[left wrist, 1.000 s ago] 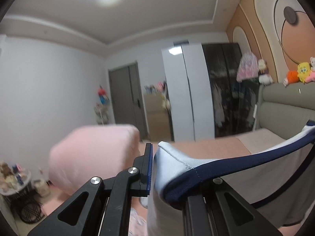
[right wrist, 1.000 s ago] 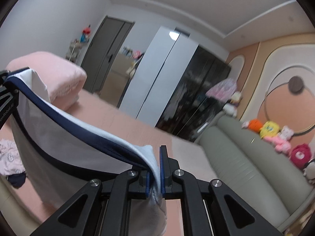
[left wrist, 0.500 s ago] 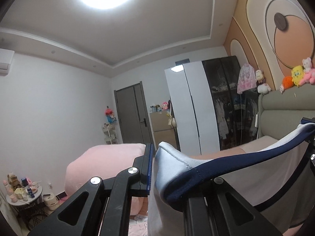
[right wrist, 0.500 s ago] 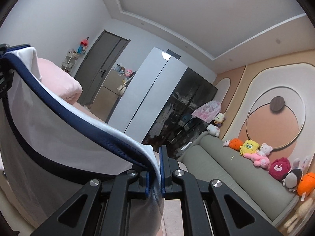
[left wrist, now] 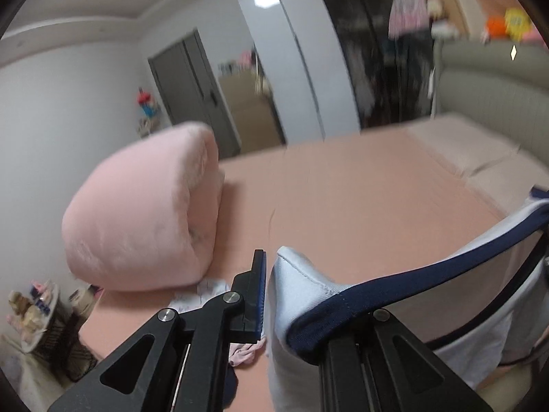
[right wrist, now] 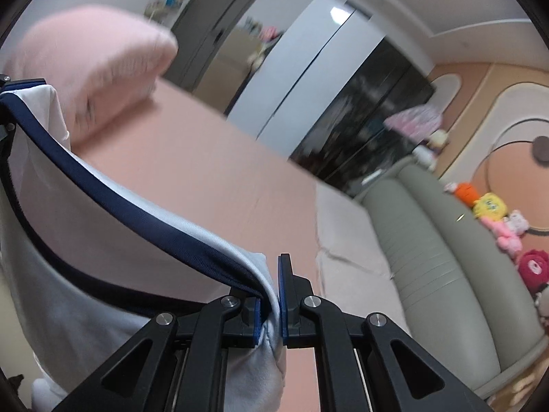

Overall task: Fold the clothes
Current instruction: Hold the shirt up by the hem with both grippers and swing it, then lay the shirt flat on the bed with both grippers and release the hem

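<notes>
Two hand-held grippers hold one garment between them: a white, thin knit garment with a dark navy ribbed band (left wrist: 394, 292) along its top edge. The left hand-held gripper (left wrist: 271, 295) is pressed together on one end of that band, though its right finger is hidden under the cloth, and the right hand-held gripper (right wrist: 271, 305) pinches the other end between its blue pads. The band sags in a shallow curve from one grip to the other, and the white body hangs loose below it, above the salmon-pink bed sheet (left wrist: 360, 189).

The cloth looks light, soft and limp, with no stiffness of its own; it will drape wherever it is let down and probably wrinkle if dropped in a heap. The ribbed band is the thicker, firmer part, so the corners where it is now held seem the best places to keep hold while the body is laid flat on the open sheet. A rolled pale pink fluffy blanket (left wrist: 144, 209) lies to the left, and small crumpled clothes (left wrist: 212, 295) lie near it, close enough to foul the spread.
</notes>
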`<act>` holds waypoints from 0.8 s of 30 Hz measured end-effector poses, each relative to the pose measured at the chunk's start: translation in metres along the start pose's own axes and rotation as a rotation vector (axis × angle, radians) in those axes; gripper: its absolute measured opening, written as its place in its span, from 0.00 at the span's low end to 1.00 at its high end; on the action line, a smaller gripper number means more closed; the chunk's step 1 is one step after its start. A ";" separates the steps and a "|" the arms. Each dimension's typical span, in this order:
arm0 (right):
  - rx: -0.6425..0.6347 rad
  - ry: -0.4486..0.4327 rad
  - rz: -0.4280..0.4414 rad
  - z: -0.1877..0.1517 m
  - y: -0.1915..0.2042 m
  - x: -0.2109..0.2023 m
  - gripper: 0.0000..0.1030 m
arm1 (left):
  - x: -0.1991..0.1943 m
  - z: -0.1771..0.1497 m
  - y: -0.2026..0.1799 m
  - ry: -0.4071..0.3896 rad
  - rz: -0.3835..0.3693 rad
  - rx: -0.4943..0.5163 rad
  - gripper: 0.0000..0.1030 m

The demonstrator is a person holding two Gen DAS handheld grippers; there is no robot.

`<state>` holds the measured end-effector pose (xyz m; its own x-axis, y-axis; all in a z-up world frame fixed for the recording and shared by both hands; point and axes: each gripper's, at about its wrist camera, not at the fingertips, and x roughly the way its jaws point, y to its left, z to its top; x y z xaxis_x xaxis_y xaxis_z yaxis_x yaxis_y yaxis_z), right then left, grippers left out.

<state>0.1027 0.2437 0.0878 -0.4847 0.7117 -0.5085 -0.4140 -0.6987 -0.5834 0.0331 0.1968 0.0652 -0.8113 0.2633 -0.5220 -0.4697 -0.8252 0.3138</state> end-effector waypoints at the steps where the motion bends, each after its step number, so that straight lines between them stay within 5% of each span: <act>1: -0.009 0.017 -0.002 0.003 0.005 0.016 0.04 | 0.014 0.002 -0.005 0.015 0.008 0.006 0.08; 15: -0.082 0.143 -0.096 0.082 0.011 0.187 0.04 | 0.144 0.072 -0.045 0.122 0.019 0.082 0.08; 20: -0.100 0.252 0.006 0.087 0.018 0.242 0.04 | 0.203 0.067 -0.064 0.236 -0.041 0.129 0.09; 24: -0.057 0.310 0.056 0.091 0.018 0.284 0.04 | 0.243 0.065 -0.066 0.316 -0.011 0.086 0.09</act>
<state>-0.1123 0.4266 -0.0092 -0.2437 0.6668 -0.7043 -0.3454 -0.7382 -0.5794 -0.1559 0.3478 -0.0308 -0.6637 0.0929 -0.7422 -0.5167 -0.7745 0.3650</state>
